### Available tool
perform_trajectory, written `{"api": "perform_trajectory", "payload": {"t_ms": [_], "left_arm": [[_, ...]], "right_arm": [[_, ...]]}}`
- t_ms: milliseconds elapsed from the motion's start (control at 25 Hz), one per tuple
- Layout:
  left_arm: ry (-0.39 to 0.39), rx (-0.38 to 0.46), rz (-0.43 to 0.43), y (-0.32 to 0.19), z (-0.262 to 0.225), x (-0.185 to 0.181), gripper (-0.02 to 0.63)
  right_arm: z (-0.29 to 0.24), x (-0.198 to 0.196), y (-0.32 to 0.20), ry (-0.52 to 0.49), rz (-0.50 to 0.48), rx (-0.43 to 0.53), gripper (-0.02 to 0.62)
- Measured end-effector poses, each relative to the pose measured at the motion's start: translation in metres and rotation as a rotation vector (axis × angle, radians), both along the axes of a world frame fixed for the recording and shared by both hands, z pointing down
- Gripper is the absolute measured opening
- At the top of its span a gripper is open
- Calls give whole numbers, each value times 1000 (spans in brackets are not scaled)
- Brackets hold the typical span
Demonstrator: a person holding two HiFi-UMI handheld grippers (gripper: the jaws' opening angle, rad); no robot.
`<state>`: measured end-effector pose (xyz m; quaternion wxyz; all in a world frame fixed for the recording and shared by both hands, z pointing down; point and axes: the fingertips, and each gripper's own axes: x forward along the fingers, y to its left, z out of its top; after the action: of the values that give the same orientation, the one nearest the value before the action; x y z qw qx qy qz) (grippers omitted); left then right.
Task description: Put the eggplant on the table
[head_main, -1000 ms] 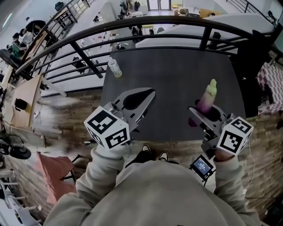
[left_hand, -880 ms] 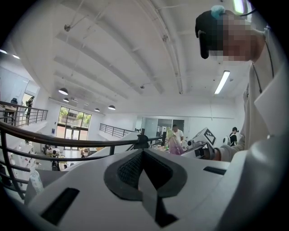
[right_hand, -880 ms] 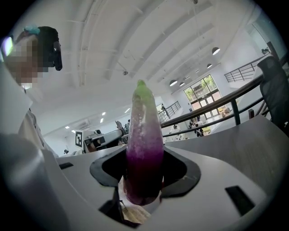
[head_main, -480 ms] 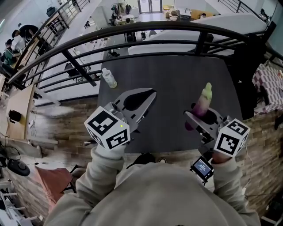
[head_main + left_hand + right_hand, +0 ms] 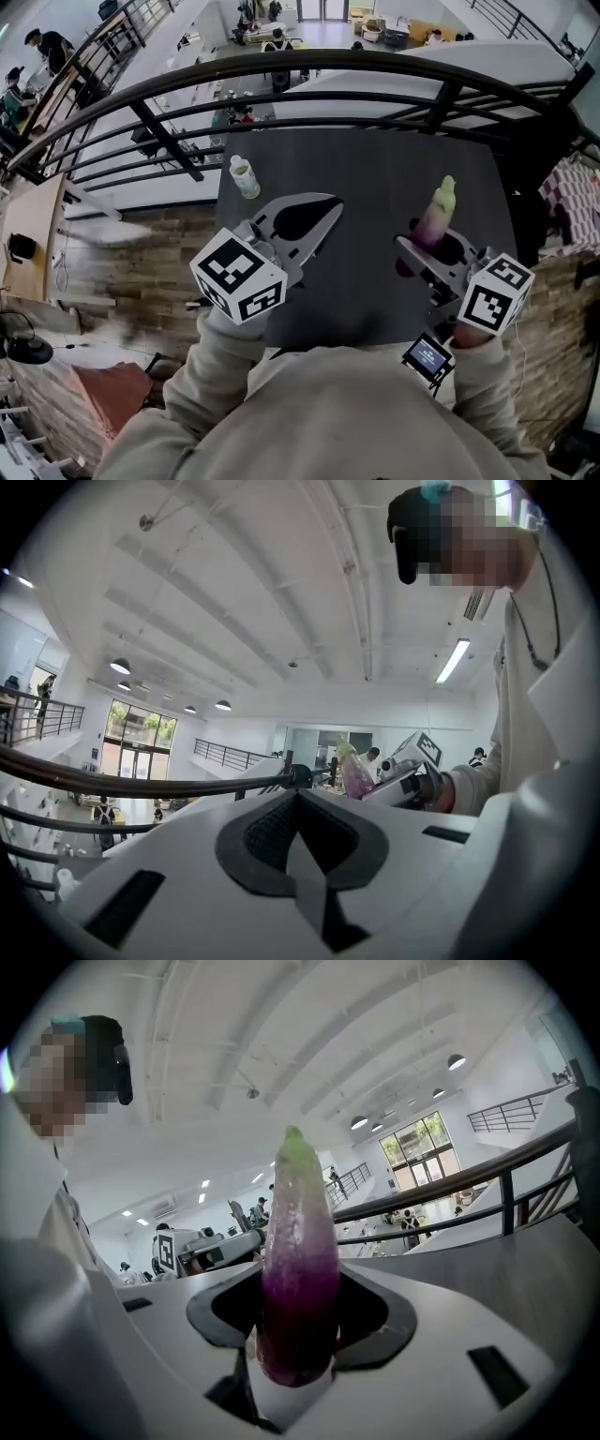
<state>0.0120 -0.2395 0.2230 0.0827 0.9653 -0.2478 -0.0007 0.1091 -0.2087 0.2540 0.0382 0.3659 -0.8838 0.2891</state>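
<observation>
Head view has the eggplant (image 5: 434, 220) clamped in the right gripper (image 5: 433, 246), hanging over the right half of the dark table (image 5: 375, 159), nearer its near edge than its far one and, as far as can be judged, not touching the top. The right gripper view shows both jaws pressing on the fat purple end, one on each side, with most of the length standing free beyond them. Its long axis runs roughly along the gripper's own line and rises from it, purple butt low in the jaws and pale green tip pointing up and toward the far edge. The skin looks smooth and glossy, so it is probably light and fairly firm yet apt to slip or swivel in the pads; because it is round it may also roll once laid down. A hold on the thick purple part, as now, seems the safest place. The left gripper (image 5: 323, 208) is empty with its jaws together, poised over the table's left half. A small bottle (image 5: 245, 176) stands by the far left corner, well apart from the eggplant.
</observation>
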Motion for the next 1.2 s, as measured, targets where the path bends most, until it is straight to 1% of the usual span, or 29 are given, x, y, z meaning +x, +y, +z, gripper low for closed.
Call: {"api": "perform_trajectory", "payload": {"t_ms": [120, 280, 400, 520, 640, 760, 1000, 1200], "left_arm": [[-8, -11, 18, -10, 5, 3, 2], [0, -36, 16, -23, 12, 6, 2], [4, -50, 4, -30, 14, 12, 2], [6, -53, -19, -36, 7, 15, 2], [-2, -54, -29, -42, 6, 10, 2], [-12, -64, -40, -53, 18, 5, 2], [-15, -68, -25, -50, 18, 28, 2], [-22, -77, -35, -60, 27, 29, 2]], "right_arm": [[-1, 3, -13, 11, 21, -11, 219], [0, 14, -26, 39, 31, -24, 218], [4, 25, -33, 55, 9, -38, 219], [5, 33, -37, 36, -8, -59, 219], [9, 30, -48, 41, -26, -64, 218], [17, 24, -65, 37, -43, -58, 219], [11, 31, -66, 26, -70, -46, 219], [23, 31, -77, 12, -82, -58, 219]]}}
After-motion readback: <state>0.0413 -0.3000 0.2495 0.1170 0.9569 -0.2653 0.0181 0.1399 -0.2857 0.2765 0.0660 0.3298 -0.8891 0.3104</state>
